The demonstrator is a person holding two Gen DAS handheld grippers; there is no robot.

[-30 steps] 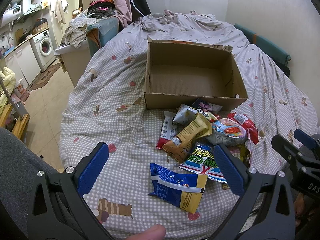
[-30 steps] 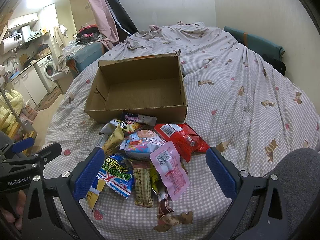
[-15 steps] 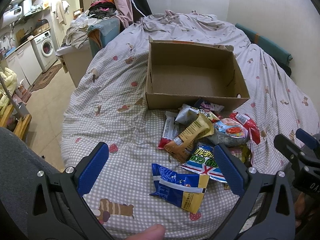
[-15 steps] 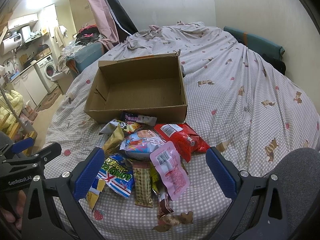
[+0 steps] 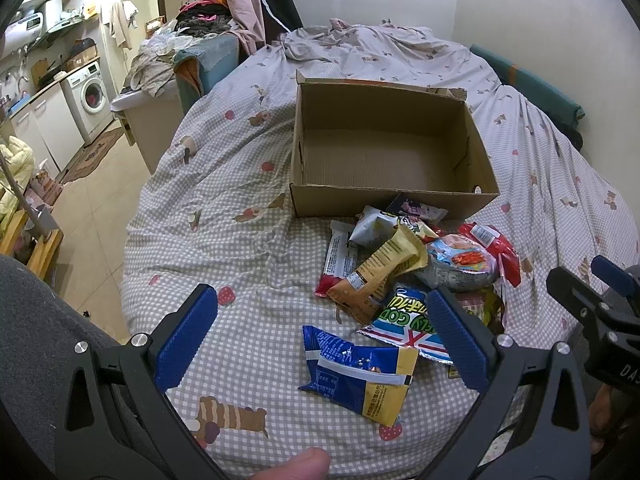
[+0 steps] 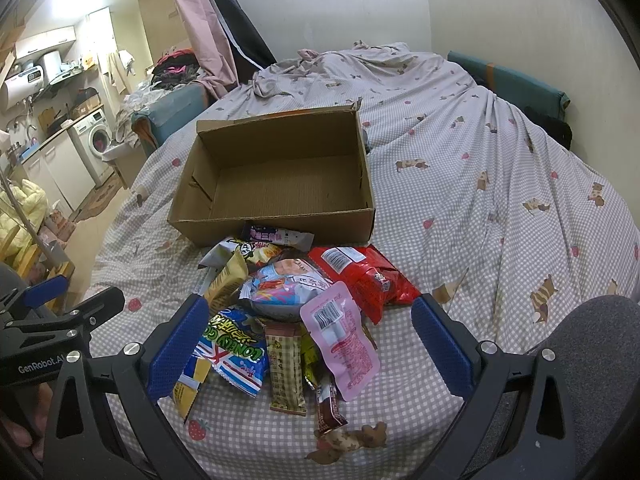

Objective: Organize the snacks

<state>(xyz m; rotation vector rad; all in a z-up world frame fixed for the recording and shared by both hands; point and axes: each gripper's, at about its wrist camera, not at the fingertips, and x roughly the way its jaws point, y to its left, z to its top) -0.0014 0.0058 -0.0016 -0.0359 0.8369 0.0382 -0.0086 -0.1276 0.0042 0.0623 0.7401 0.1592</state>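
Note:
An empty open cardboard box (image 5: 384,196) (image 6: 276,224) sits on the checked bed cover. A heap of snack packets lies in front of it: a blue and yellow packet (image 5: 360,372), a tan packet (image 5: 380,272), a red bag (image 6: 368,276), a pink pouch (image 6: 340,340), a blue-green crisp bag (image 6: 236,344). My left gripper (image 5: 320,340) is open and empty, above the blue and yellow packet. My right gripper (image 6: 308,348) is open and empty, above the pink pouch.
The bed (image 6: 500,184) stretches back to a wall with rumpled sheets. Its left edge drops to a tiled floor (image 5: 100,208). A washing machine (image 5: 90,96) and cabinets stand far left. Clothes pile on a unit (image 5: 192,40) beside the bed.
The left gripper has shifted slightly, so the scene sits a little lower and to the right in its view. The right gripper and the snacks have not moved.

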